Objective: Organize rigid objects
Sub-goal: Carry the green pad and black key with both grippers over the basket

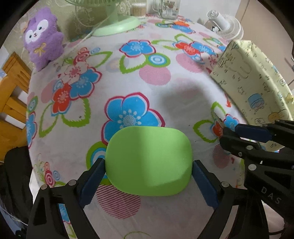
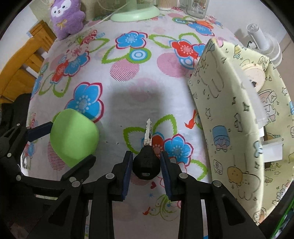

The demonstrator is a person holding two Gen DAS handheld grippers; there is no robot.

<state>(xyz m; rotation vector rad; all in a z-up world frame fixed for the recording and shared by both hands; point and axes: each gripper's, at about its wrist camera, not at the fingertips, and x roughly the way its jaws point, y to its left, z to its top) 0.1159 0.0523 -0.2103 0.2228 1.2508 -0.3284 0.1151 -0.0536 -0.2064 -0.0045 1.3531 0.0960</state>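
My left gripper (image 1: 148, 165) is shut on a smooth green rounded case (image 1: 148, 160), held just above the flowered tablecloth; it also shows in the right wrist view (image 2: 73, 136). My right gripper (image 2: 146, 161) is shut on the black head of a key (image 2: 146, 163), whose metal blade points away from me. The right gripper shows at the right edge of the left wrist view (image 1: 229, 132). The yellow-green patterned storage box (image 2: 229, 110) stands just right of the key.
Inside the box lie a round cream object (image 2: 254, 77) and white items. A purple plush toy (image 1: 41, 38), a green fan base (image 1: 117, 25), a glass jar (image 1: 168, 8) and a white fan (image 1: 227, 25) stand along the far edge. A wooden chair (image 1: 12, 88) is at left.
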